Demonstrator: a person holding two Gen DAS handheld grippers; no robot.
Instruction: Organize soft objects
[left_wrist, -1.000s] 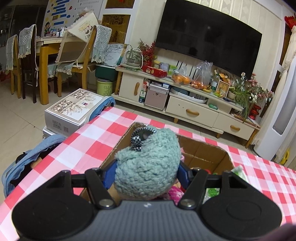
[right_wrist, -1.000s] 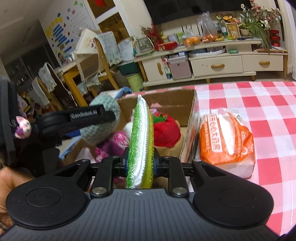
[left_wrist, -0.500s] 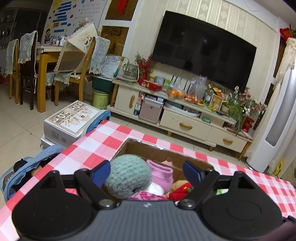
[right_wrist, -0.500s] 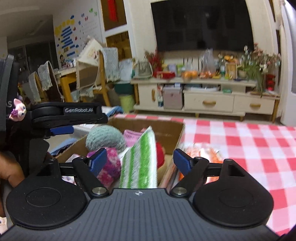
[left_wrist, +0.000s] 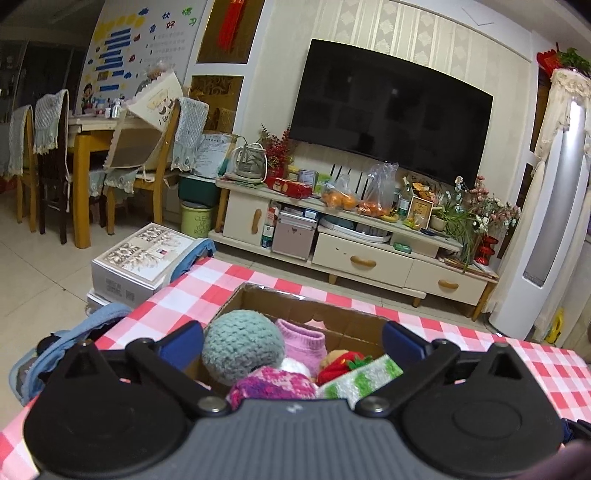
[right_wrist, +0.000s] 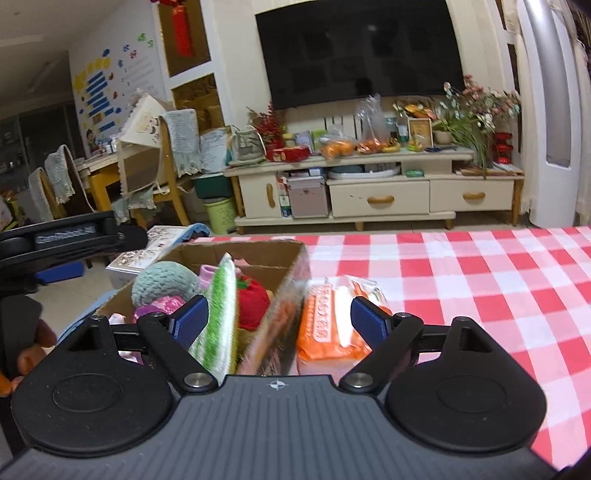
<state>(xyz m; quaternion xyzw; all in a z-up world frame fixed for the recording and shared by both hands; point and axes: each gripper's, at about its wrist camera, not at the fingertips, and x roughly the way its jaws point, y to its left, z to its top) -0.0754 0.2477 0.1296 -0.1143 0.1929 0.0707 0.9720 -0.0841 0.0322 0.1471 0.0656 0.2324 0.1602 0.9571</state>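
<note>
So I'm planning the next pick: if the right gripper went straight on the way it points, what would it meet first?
Probably the near right wall of the cardboard box, which sits between the open fingers of the right gripper. The orange packet lies just right of that line. Depth is unclear.

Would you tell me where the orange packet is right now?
In the right wrist view, the orange packet lies on the checked tablecloth, just outside the right wall of the cardboard box.
</note>
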